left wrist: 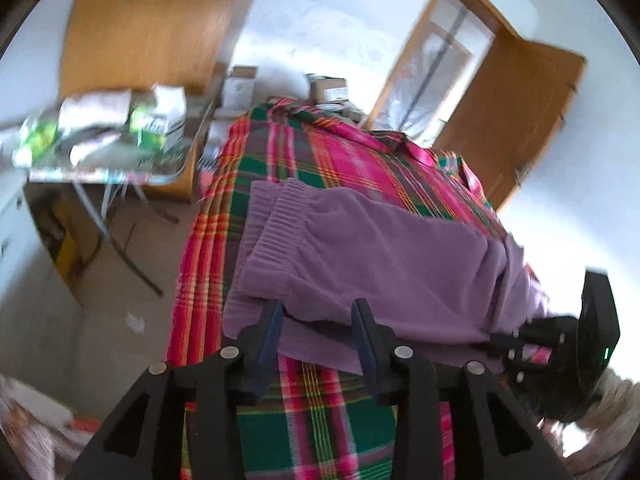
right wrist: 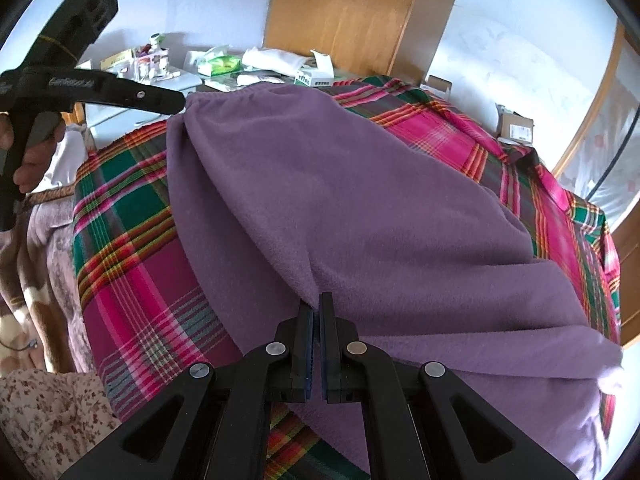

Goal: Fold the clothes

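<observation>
Your left tongs (left wrist: 318,312): spread wide, gripping nothing | your right tongs (right wrist: 316,308): pinched onto purple fleece garment (right wrist: 360,200), centre frame | plaid blanket (right wrist: 132,280) underneath

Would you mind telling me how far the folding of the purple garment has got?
Done: the purple garment lies on the plaid cloth with one layer already over another, ribbed cuffs side by side. In hand: the right gripper is shut on a pinch of it; the left gripper is open at its near edge. Left: the fabric is bunched, so the fold needs finishing and smoothing.
</observation>
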`<action>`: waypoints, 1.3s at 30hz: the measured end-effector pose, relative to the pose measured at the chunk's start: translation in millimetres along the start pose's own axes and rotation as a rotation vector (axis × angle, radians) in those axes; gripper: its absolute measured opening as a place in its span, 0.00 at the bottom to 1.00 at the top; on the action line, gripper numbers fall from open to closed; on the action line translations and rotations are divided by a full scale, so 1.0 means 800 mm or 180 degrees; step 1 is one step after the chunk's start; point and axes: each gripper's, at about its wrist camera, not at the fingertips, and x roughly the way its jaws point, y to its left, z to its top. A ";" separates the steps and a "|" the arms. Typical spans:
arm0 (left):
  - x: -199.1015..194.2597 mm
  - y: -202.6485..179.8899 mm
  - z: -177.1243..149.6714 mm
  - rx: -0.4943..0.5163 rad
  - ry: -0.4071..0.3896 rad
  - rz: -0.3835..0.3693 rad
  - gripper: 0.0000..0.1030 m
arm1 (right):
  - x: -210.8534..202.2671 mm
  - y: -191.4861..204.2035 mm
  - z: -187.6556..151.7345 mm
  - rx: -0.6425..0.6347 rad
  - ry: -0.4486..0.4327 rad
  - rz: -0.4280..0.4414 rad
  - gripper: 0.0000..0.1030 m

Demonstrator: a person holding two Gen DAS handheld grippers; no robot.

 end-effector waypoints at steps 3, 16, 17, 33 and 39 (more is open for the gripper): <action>0.010 0.010 0.007 -0.0212 0.0086 0.0113 0.35 | -0.003 -0.001 -0.002 0.0010 -0.0042 -0.0001 0.03; 0.020 0.031 0.003 -0.0703 0.0125 0.0444 0.21 | -0.013 -0.017 -0.011 0.0291 -0.0181 0.0159 0.06; 0.020 0.029 0.004 -0.0699 0.0127 0.0480 0.22 | -0.015 -0.019 -0.012 0.0339 -0.0196 0.0189 0.07; -0.025 -0.014 -0.008 -0.0770 -0.0194 0.1085 0.25 | -0.068 -0.119 -0.074 0.1484 -0.0546 0.0384 0.18; -0.018 -0.079 0.001 -0.0347 -0.0295 0.0833 0.25 | -0.098 -0.205 -0.125 0.2180 -0.0640 -0.0124 0.18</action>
